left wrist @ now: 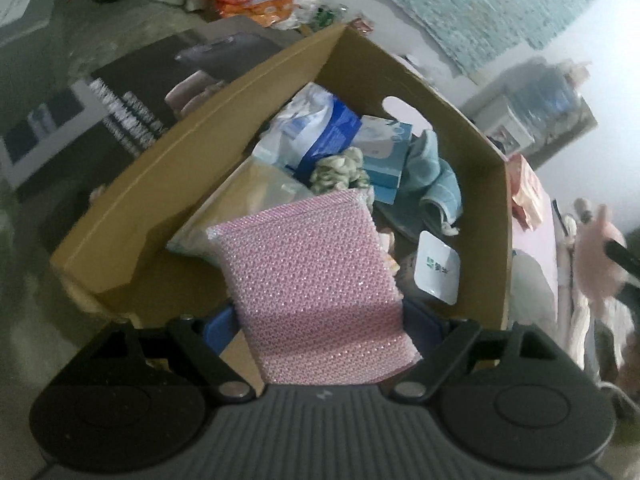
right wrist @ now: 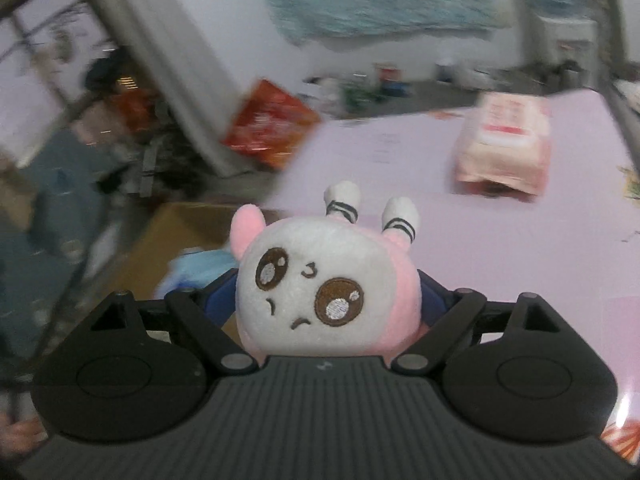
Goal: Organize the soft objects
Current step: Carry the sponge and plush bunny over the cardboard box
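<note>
While clamping pink scrub pad (left wrist: 316, 280) over cardboard box (left wrist: 472, 152), plush toy (right wrist: 324, 292) gripped right; could snag rim, spill out.

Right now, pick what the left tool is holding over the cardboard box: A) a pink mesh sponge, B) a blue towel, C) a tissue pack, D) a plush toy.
A: the left tool grips the pink mesh sponge above the cardboard box.
</note>
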`<state>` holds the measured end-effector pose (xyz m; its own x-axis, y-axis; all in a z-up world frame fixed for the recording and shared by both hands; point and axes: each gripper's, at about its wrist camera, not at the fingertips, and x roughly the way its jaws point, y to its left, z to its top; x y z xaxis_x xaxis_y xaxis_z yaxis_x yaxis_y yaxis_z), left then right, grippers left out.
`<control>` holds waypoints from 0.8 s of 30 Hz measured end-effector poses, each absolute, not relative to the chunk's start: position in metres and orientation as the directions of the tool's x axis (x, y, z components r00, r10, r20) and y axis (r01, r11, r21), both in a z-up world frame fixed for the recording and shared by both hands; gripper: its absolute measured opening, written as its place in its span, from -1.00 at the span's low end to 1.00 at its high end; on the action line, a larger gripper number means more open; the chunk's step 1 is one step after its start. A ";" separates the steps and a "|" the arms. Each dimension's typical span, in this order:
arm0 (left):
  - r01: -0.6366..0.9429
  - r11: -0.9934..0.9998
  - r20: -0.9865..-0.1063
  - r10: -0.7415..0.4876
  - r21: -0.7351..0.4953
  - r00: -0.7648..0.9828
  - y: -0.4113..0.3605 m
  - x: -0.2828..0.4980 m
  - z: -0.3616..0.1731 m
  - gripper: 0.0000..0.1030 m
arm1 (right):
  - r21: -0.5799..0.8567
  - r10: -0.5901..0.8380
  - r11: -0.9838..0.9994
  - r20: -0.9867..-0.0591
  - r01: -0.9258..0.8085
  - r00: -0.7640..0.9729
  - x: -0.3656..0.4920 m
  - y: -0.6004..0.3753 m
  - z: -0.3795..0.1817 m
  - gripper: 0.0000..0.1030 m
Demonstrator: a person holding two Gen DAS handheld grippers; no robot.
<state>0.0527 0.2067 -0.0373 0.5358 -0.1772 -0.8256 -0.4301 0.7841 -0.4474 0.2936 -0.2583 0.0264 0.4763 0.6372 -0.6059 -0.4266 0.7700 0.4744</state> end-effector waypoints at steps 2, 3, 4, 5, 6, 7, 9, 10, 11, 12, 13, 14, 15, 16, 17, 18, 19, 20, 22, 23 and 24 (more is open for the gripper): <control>-0.436 0.783 -0.826 -0.168 -0.444 0.538 0.205 0.049 -0.039 0.75 | 0.511 0.697 0.714 -0.586 -0.479 0.413 0.274 -0.238 0.037 0.73; -0.441 0.787 -0.828 -0.152 -0.432 0.540 0.204 0.047 -0.038 0.77 | 0.522 0.719 0.689 -0.583 -0.503 0.379 0.265 -0.227 0.040 0.74; -0.449 0.786 -0.830 -0.142 -0.426 0.540 0.204 0.044 -0.037 0.80 | 0.527 0.734 0.667 -0.585 -0.527 0.345 0.257 -0.214 0.042 0.74; -0.450 0.784 -0.828 -0.141 -0.428 0.542 0.204 0.043 -0.036 0.81 | 0.528 0.745 0.648 -0.588 -0.549 0.314 0.249 -0.201 0.043 0.74; -0.449 0.782 -0.826 -0.143 -0.432 0.545 0.204 0.041 -0.036 0.82 | 0.525 0.751 0.634 -0.593 -0.567 0.291 0.243 -0.190 0.045 0.74; -0.451 0.777 -0.824 -0.149 -0.439 0.546 0.204 0.039 -0.036 0.84 | 0.520 0.756 0.617 -0.600 -0.591 0.261 0.236 -0.176 0.045 0.75; -0.442 0.775 -0.816 -0.159 -0.452 0.556 0.204 0.035 -0.034 0.84 | 0.514 0.759 0.589 -0.617 -0.624 0.208 0.223 -0.149 0.044 0.75; -0.437 0.777 -0.813 -0.159 -0.454 0.560 0.204 0.033 -0.033 0.84 | 0.510 0.758 0.579 -0.624 -0.636 0.190 0.219 -0.139 0.044 0.75; -0.434 0.779 -0.810 -0.157 -0.454 0.566 0.203 0.031 -0.032 0.84 | 0.507 0.757 0.570 -0.631 -0.647 0.173 0.214 -0.129 0.043 0.75; -0.432 0.779 -0.807 -0.154 -0.454 0.570 0.203 0.030 -0.030 0.84 | 0.501 0.754 0.564 -0.637 -0.656 0.162 0.210 -0.120 0.045 0.75; -0.433 0.778 -0.803 -0.150 -0.456 0.576 0.204 0.028 -0.028 0.84 | 0.489 0.748 0.557 -0.646 -0.671 0.150 0.206 -0.110 0.045 0.75; -0.433 0.776 -0.799 -0.146 -0.458 0.584 0.205 0.025 -0.026 0.84 | 0.481 0.743 0.552 -0.654 -0.681 0.141 0.202 -0.102 0.046 0.76; -0.435 0.774 -0.794 -0.139 -0.460 0.592 0.206 0.023 -0.024 0.84 | 0.471 0.737 0.546 -0.664 -0.693 0.129 0.197 -0.092 0.046 0.76; -0.438 0.773 -0.788 -0.126 -0.459 0.603 0.208 0.020 -0.022 0.84 | 0.461 0.731 0.538 -0.672 -0.706 0.118 0.189 -0.083 0.047 0.76; -0.441 0.774 -0.783 -0.111 -0.455 0.612 0.210 0.017 -0.019 0.84 | 0.449 0.724 0.528 -0.682 -0.721 0.105 0.184 -0.075 0.047 0.76; -0.446 0.774 -0.778 -0.092 -0.448 0.621 0.213 0.014 -0.016 0.84 | 0.437 0.716 0.521 -0.691 -0.733 0.097 0.181 -0.068 0.047 0.77; -0.452 0.774 -0.773 -0.075 -0.443 0.630 0.216 0.011 -0.014 0.84 | 0.415 0.702 0.513 -0.707 -0.752 0.089 0.177 -0.059 0.046 0.77; -0.457 0.775 -0.768 -0.056 -0.437 0.638 0.218 0.009 -0.012 0.84 | 0.397 0.692 0.507 -0.717 -0.765 0.086 0.172 -0.053 0.045 0.78; -0.467 0.775 -0.759 -0.025 -0.426 0.651 0.223 0.004 -0.007 0.84 | 0.353 0.666 0.489 -0.742 -0.798 0.079 0.163 -0.037 0.043 0.79; -0.468 0.775 -0.754 -0.016 -0.425 0.657 0.225 0.003 -0.006 0.84 | 0.339 0.655 0.481 -0.752 -0.809 0.075 0.157 -0.030 0.038 0.80; -0.470 0.775 -0.748 -0.005 -0.422 0.664 0.227 0.001 -0.004 0.84 | 0.320 0.642 0.471 -0.764 -0.822 0.070 0.152 -0.023 0.036 0.80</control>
